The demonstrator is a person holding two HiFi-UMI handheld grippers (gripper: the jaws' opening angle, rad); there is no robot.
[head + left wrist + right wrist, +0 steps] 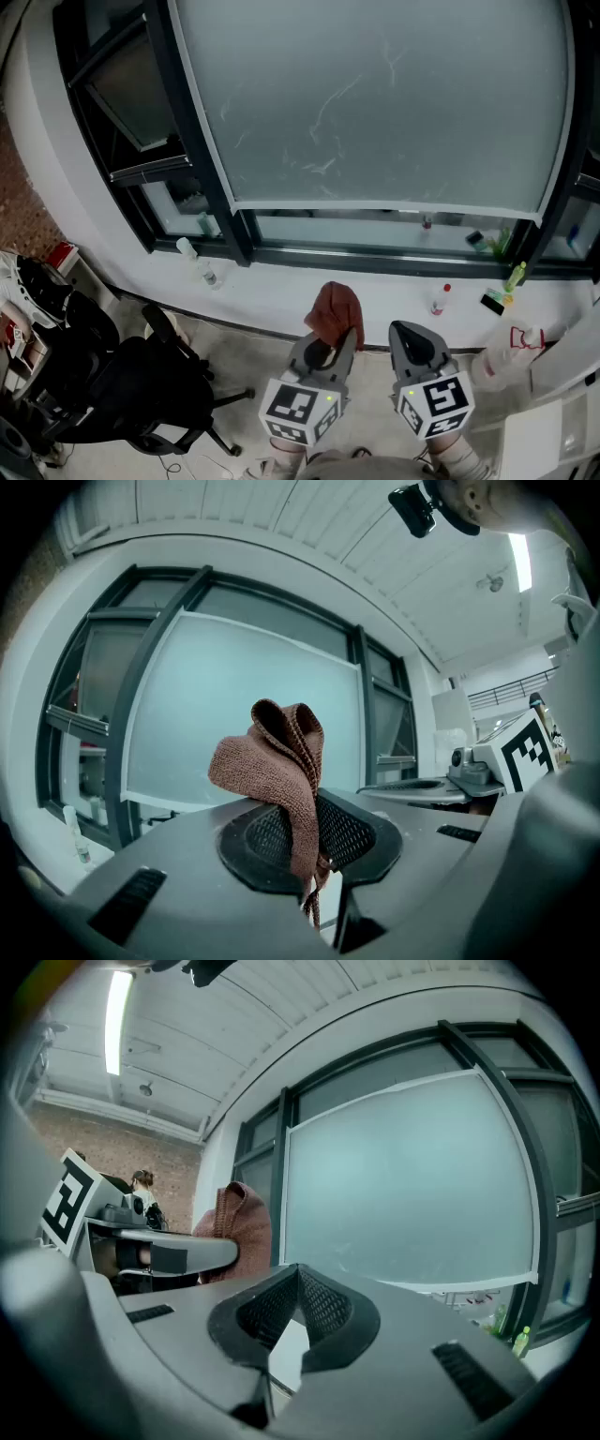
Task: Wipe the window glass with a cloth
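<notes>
A large frosted window pane (375,103) fills the upper head view, with faint smear marks near its middle. My left gripper (330,342) is shut on a brown knitted cloth (335,312), which bunches up above the jaw tips below the pane. In the left gripper view the cloth (277,761) is pinched between the closed jaws, with the pane (244,714) behind it. My right gripper (415,345) hangs beside the left one, shut with nothing in it. From the right gripper view, the cloth (234,1232) shows at the left and the pane (403,1185) ahead.
A white sill (375,291) runs under the window, with small bottles (440,299), a clear bottle (208,275) and a yellow-green item (515,277) on it. A black office chair (141,384) stands at lower left. Dark window frames (197,141) flank the pane.
</notes>
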